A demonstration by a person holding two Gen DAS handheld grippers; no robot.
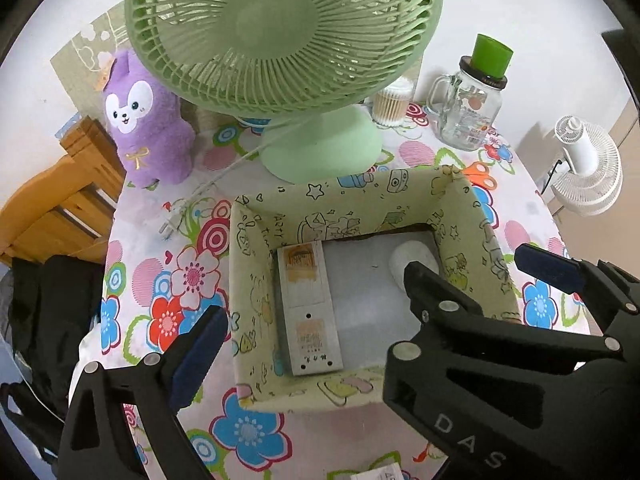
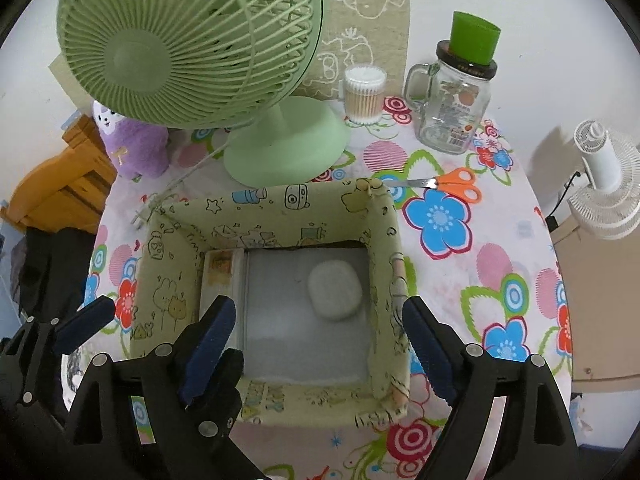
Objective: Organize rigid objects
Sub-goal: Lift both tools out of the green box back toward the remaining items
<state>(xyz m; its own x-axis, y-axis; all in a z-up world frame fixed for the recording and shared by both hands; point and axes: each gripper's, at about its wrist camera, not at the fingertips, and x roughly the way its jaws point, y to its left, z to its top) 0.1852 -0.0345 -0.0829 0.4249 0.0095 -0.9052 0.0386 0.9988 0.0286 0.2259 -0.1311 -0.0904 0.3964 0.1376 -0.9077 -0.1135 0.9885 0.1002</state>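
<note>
A pale green fabric storage box (image 1: 256, 280) (image 2: 168, 280) with cartoon prints stands open on the flowered table. Inside lie a long white rectangular box (image 1: 310, 304) (image 2: 220, 272) along its left wall and a white oval case (image 1: 414, 260) (image 2: 335, 291) on the grey floor. My left gripper (image 1: 312, 328) is open and empty above the box. My right gripper (image 2: 320, 336) is open and empty over the box's near edge. In the left wrist view the right gripper's fingers (image 1: 548, 266) show at the right.
A green desk fan (image 1: 280, 32) (image 2: 188, 44) stands behind the box with its cord and plug (image 1: 172, 224). A purple plush (image 1: 148, 120), a cotton swab jar (image 2: 365, 94), a glass mug jar with green cup (image 2: 456, 108), orange scissors (image 2: 452, 184). A white fan (image 2: 604, 184) stands off the table.
</note>
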